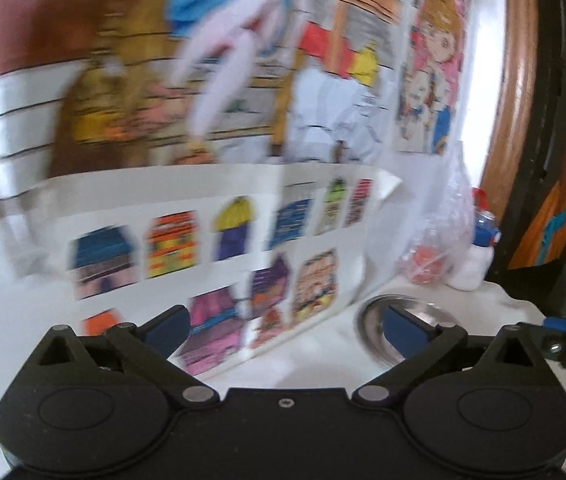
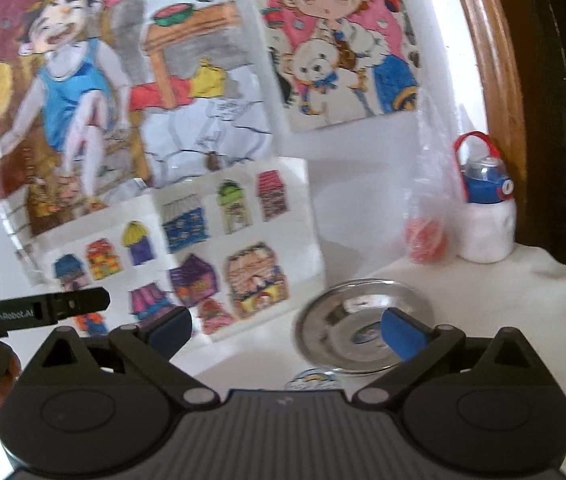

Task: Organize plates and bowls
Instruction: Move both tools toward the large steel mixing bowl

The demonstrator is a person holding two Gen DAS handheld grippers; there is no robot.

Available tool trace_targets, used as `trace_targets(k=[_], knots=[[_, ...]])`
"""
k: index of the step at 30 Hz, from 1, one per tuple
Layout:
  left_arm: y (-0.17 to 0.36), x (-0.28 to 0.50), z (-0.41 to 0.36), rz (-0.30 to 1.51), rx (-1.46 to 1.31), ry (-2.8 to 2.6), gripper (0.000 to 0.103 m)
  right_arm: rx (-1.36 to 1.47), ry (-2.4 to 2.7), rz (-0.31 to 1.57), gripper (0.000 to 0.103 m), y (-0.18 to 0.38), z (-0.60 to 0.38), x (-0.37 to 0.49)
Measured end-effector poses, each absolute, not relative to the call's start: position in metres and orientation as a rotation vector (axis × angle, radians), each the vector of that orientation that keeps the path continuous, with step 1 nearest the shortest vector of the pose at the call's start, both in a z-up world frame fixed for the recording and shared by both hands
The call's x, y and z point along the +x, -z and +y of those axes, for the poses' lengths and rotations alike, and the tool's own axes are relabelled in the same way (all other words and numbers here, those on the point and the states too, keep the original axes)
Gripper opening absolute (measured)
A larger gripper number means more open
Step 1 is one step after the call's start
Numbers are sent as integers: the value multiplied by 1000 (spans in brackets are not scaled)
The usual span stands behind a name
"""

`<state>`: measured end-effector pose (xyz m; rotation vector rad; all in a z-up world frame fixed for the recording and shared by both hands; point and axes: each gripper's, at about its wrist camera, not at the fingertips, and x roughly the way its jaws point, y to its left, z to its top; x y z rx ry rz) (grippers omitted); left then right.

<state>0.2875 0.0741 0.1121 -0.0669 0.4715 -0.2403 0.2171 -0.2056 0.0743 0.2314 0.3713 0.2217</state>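
two hand-held grippers, both mine, both spread wide with nothing between the pads.

item: left hand-held gripper (image 1: 285, 330). jaws fully apart, blue pads clear of everything; the view from it is smeared, so fine detail is lost. my right hand-held gripper shows at its far right edge.

item: right hand-held gripper (image 2: 286, 330). jaws fully apart, empty. its right finger (image 2: 403, 334) overlaps the steel plate in the picture; i cannot tell whether they touch. the left tool's black body juts in at the left edge of this view, my fingers wrapped round its handle.

item: steel plate (image 2: 363, 326), shiny, shallow, flat on the white worktop (image 2: 523, 304) just ahead of the right jaws. holds nothing i can make out, only reflections. a small rounded thing with a blue and yellow print (image 2: 311, 379) sits just in front of it, mostly hidden by the tool body.

item: open room. bare worktop to the right of the plate, running to a rumpled right-hand edge.

item: back edge. coloured drawings (image 2: 187, 240) lean against the wall left of the plate. clear plastic bag (image 2: 427, 232) with something orange-red at the bottom, just beside a white bottle with blue cap and red handle (image 2: 487, 216), both behind the plate. wooden frame (image 2: 495, 60) beyond.
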Motion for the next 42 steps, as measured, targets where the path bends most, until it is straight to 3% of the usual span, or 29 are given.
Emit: trace_targets(k=[17, 27, 42], knots=[[-57, 252, 190, 543, -152, 68, 102, 187, -308, 507, 103, -28, -104, 208], [-16, 256, 194, 586, -160, 86, 102, 249, -285, 604, 103, 0, -85, 220], [-3, 269, 170, 634, -100, 139, 102, 246, -263, 619, 100, 9, -80, 227]])
